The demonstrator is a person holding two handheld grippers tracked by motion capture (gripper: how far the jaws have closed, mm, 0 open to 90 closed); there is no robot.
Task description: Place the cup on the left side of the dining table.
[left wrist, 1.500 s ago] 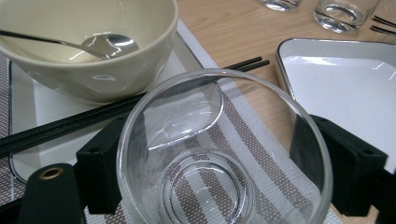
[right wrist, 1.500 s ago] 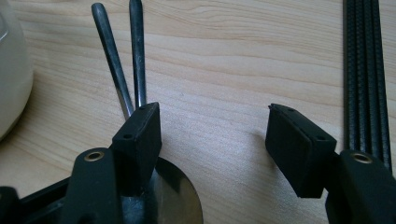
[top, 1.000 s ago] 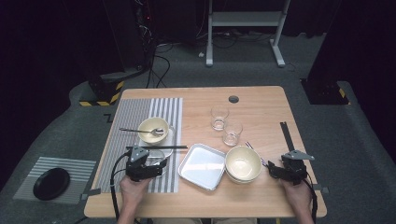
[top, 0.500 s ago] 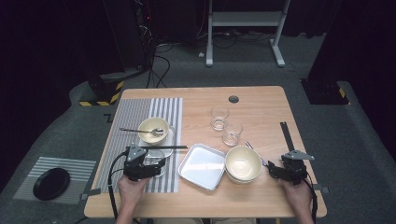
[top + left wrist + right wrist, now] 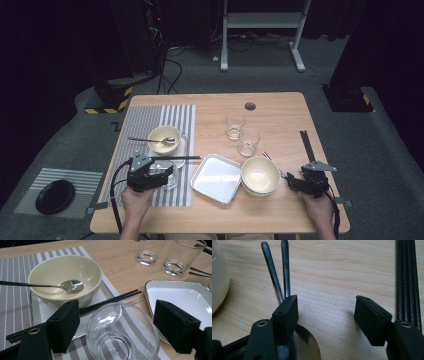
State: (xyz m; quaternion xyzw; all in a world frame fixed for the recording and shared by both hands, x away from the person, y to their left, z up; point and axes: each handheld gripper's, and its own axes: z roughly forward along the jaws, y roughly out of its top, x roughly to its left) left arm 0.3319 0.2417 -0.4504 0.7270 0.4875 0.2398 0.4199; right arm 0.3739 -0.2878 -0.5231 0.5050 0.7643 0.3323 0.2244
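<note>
Left gripper (image 5: 165,176) low, fingers (image 5: 63,325) spread wide; right gripper (image 5: 291,182) likewise, fingers apart

From my left tongs' camera, the glass (image 5: 122,333) runs off the bottom edge. My right tongs' camera cuts the metal spoon (image 5: 308,346) off below, its bowl partly behind a jaw. The cream bowl (image 5: 218,275) shows only a sliver.

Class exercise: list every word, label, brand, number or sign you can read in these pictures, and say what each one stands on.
No readable text anywhere.
The glass between the left gripper jaws, the bowl, the tray and the striped mat bear no print.
The right gripper carries no label.
</note>
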